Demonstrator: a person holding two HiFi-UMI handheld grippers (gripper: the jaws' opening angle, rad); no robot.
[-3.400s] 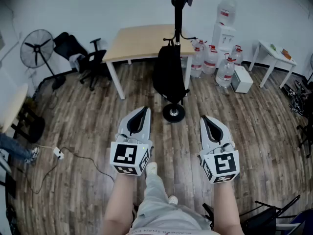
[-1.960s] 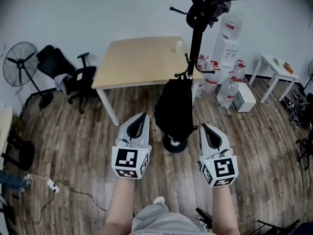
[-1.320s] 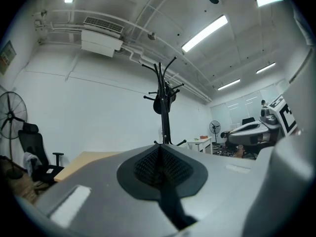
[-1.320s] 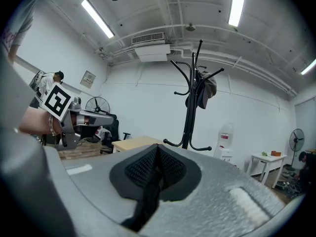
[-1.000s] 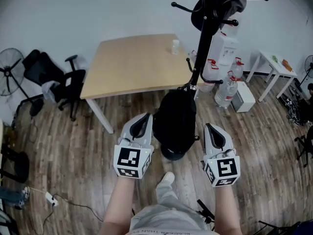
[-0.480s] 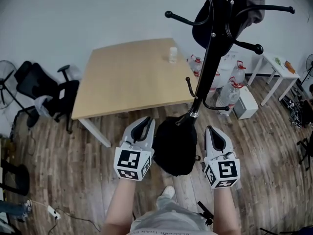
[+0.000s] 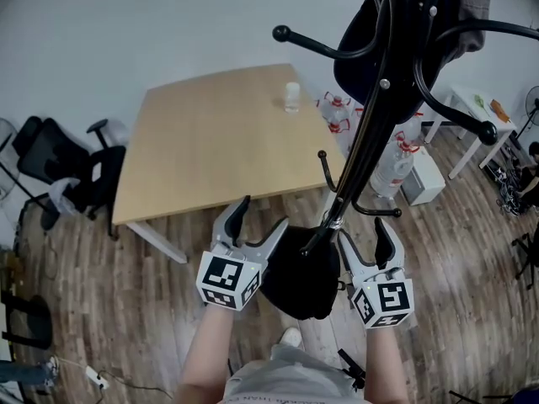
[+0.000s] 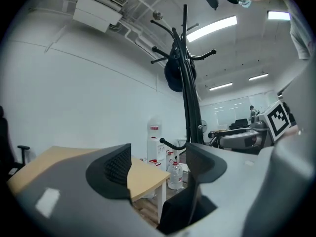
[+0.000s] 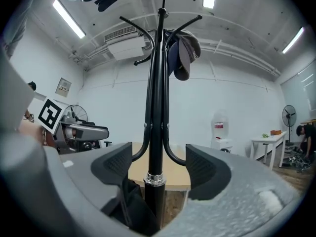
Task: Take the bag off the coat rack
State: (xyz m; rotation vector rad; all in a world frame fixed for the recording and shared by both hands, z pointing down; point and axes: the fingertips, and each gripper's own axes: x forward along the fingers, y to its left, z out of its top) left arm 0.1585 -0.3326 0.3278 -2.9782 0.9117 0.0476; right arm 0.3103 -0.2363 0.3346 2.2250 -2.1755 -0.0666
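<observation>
**Black fabric bag (image 7: pixel 299 268) hanging, not yet gripped**

It hangs low on the black metal coat rack (image 7: pixel 364 154), just right of the left gripper (image 7: pixel 263 213) and just left of the right gripper (image 7: pixel 362 232). Both grippers' jaws are opening, spread wide, with nothing between the pads. The rack's pole (image 9: pixel 156 132) stands ahead of the right gripper's gap, with the bag's edge at lower left. A light wooden table (image 7: pixel 210 137) lies beyond the left gripper.

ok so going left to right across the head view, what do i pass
office chair → left gripper (jaws opening, nothing held between them) → black bag → right gripper (jaws opening, coat rack pole in line between them, ungripped) → white side table
</observation>
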